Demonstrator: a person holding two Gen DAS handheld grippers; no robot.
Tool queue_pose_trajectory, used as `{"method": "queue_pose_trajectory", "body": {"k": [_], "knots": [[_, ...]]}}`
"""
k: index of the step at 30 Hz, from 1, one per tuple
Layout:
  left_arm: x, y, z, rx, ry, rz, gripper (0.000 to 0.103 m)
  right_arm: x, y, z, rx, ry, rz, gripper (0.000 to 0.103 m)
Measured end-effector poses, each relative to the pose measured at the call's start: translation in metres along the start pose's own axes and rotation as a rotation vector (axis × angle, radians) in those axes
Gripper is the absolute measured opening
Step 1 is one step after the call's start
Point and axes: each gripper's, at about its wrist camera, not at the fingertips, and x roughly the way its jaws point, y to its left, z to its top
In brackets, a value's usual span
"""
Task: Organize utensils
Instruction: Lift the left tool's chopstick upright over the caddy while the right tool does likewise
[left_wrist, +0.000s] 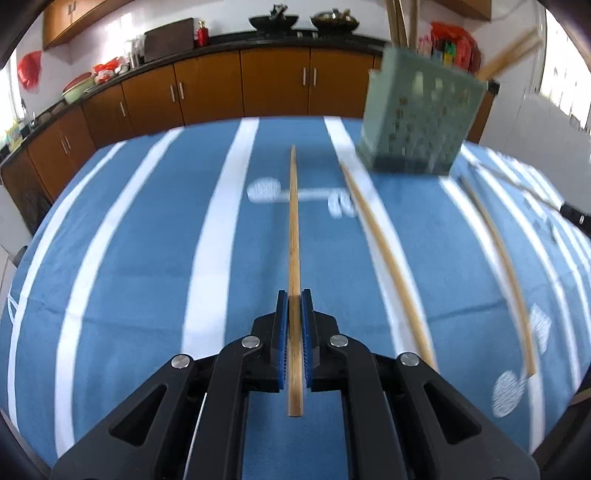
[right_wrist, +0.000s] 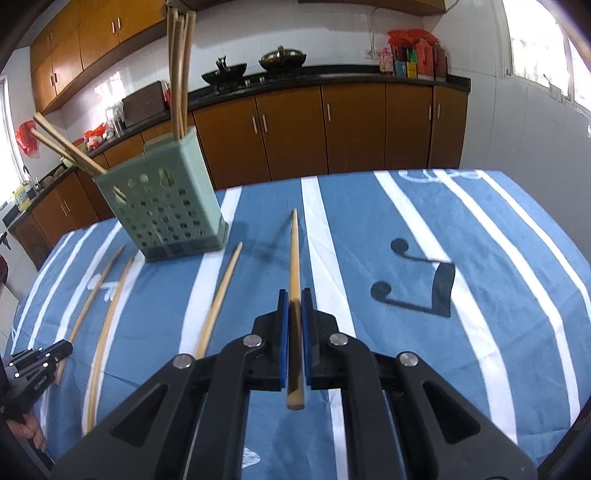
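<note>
Each gripper's fingers (left_wrist: 281, 332) (right_wrist: 281, 332) tight around one chopstick (left_wrist: 293, 258) (right_wrist: 294, 280), above striped tablecloth (left_wrist: 147, 258).

Brown base cabinets (right_wrist: 332, 129) under a black countertop (right_wrist: 332, 74); white tiled wall (right_wrist: 332, 33) above it, wall cabinets (right_wrist: 92, 33) upper left, daylit window (right_wrist: 535, 44) to its right.

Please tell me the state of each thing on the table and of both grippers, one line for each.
Left gripper: shut on a chopstick.
Right gripper: shut on another chopstick.
Green holder: upright on the tablecloth, several chopsticks standing in it.
Loose chopsticks: three lying flat on the cloth, not yet in the holder.
</note>
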Motion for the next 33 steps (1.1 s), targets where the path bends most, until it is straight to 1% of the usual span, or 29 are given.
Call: {"method": "queue_pose_trajectory", "body": {"k": [8,12,14,17,22,25,29,33], "knots": [[-0.06,0.012,0.048,-0.062,-0.184,-0.078,0.007,-0.026,0.003,0.024,0.002,-0.092,0.022,0.008],[-0.081,0.013,0.065,-0.083,-0.263,-0.092,0.007,-0.037,0.006,0.032,0.0,-0.131,0.039,0.008],[-0.088,0.012,0.071,-0.091,-0.291,-0.097,0.007,-0.044,0.007,0.036,0.0,-0.153,0.049,0.008],[-0.097,0.013,0.076,-0.104,-0.323,-0.101,0.007,-0.051,0.009,0.041,-0.003,-0.178,0.059,0.008],[-0.101,0.01,0.082,-0.106,-0.34,-0.1,0.007,-0.057,0.012,0.049,-0.01,-0.202,0.059,0.008],[-0.112,0.006,0.088,-0.093,-0.353,-0.135,0.007,-0.066,0.013,0.059,-0.009,-0.222,0.074,0.008],[-0.138,-0.002,0.1,-0.063,-0.401,-0.188,0.007,-0.097,0.022,0.081,-0.029,-0.275,0.135,0.008],[-0.162,-0.012,0.117,-0.045,-0.453,-0.248,0.007,-0.128,0.03,0.104,-0.033,-0.329,0.23,0.008]]}}
